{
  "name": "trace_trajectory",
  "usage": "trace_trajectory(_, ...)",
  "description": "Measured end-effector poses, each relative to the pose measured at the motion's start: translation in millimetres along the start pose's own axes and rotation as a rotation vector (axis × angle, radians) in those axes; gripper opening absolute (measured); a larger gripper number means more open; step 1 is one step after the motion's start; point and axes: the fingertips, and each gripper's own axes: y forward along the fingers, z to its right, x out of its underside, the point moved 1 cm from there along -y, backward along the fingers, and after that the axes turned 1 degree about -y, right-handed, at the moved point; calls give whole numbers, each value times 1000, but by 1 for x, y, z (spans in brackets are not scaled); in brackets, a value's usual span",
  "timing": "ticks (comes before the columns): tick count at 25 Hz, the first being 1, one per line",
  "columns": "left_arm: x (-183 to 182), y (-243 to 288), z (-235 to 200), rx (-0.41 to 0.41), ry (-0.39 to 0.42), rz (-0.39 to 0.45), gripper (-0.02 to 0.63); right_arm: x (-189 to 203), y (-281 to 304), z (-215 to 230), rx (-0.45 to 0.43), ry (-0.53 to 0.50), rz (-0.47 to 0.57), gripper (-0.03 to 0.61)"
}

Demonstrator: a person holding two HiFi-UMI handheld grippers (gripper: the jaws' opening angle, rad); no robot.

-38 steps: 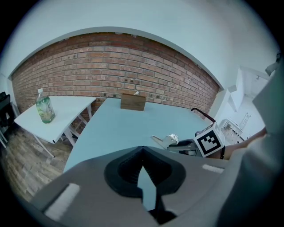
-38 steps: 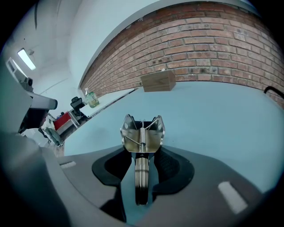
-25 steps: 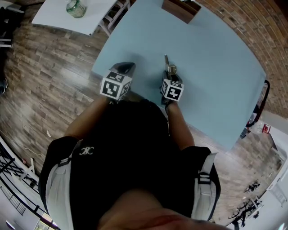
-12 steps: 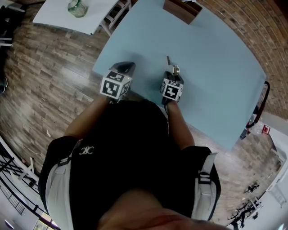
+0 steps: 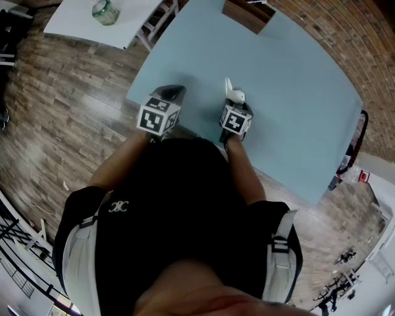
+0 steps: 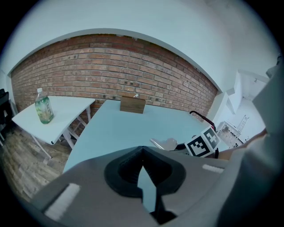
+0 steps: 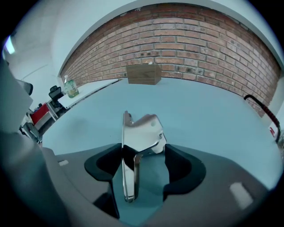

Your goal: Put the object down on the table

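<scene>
While the right tongs (image 7: pixel 144 155) are opening to release it, the shiny flat metal tool (image 7: pixel 135 137) stands on edge between them, apparently resting on the pale blue worktop (image 7: pixel 213 119); left tongs (image 6: pixel 142 153) clenched, empty

Two tables: one pale blue table (image 5: pixel 290 92) near, one white table (image 5: pixel 74 24) at the far left. One bottle (image 5: pixel 103 10) stands on the white one, and one wooden block (image 5: pixel 247 13) sits at the blue table's far edge. Two grippers: a left gripper (image 5: pixel 170 92) and a right gripper (image 5: pixel 231 99), whose jaws are opening with the one shiny metal piece (image 7: pixel 142 128) between them. One person (image 5: pixel 173 203).
</scene>
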Motion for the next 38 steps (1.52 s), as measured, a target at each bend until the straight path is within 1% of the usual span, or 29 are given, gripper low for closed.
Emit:
trace_trajectory(4,1,0,1,8,2,0,0,1,-2,1,5,1,-1,322)
trace_trajectory(7,0,1,3,17,6,2,0,-1,-6,1,7,14,18,320)
trace_trajectory(10,0,1,4,21,10,5,0,-1,-14,3,1,51,30,259)
trace_trajectory(13,0,2,4,20,15,4,0,-7,-24,7,-3,108,66,177)
trace_trajectory(15,0,3,5,24,17,5,0,-16,-34,10,-6,141,112,147)
trace_trajectory(19,-4,5,9,39,28,12,0,-47,-69,12,-3,160,247,39)
trace_trajectory(20,-5,6,11,44,30,14,0,-56,-79,11,-8,160,281,23)
trace_trajectory(26,-6,13,24,80,48,17,0,-93,-127,-4,-83,145,444,15)
trace_trajectory(30,-9,17,32,104,54,18,0,-104,-155,-5,-74,77,530,15)
trace_trajectory(34,-12,18,36,112,57,24,0,-103,-172,1,-57,61,563,14)
trace_trajectory(38,-15,20,42,124,69,26,0,-97,-181,3,-83,63,576,12)
